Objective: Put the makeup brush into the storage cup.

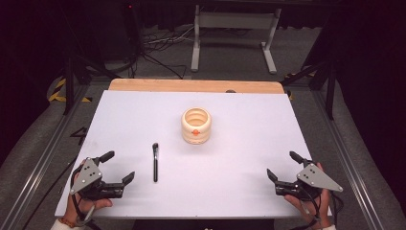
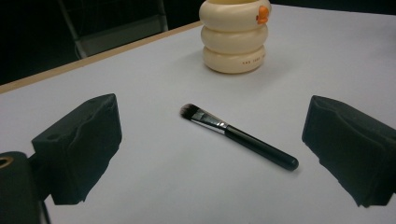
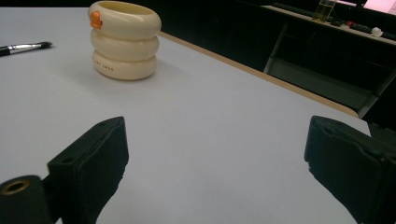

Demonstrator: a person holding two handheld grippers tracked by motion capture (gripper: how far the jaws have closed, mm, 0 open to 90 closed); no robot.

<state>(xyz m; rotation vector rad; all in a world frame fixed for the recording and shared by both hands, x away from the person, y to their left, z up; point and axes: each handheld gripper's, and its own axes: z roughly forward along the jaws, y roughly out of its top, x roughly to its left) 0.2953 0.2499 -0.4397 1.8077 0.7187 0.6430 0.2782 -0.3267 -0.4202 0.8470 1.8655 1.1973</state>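
Observation:
A black makeup brush (image 1: 155, 162) lies flat on the white table (image 1: 239, 191), bristles toward the far side; in the left gripper view the brush (image 2: 238, 136) rests just ahead of the jaws. A cream ribbed cup (image 1: 196, 125) with an orange mark stands upright mid-table, seen also as the cup (image 2: 234, 36) and the cup (image 3: 124, 39). My left gripper (image 1: 118, 167) sits at the front left, open and empty, left of the brush. At the front right my right gripper (image 1: 283, 166) is open with nothing between its jaws.
A wooden strip (image 1: 196, 86) borders the table's far edge. Beyond it stand a grey metal frame (image 1: 234, 33) and cables on the floor. Metal rails (image 1: 38, 158) run along both sides of the table.

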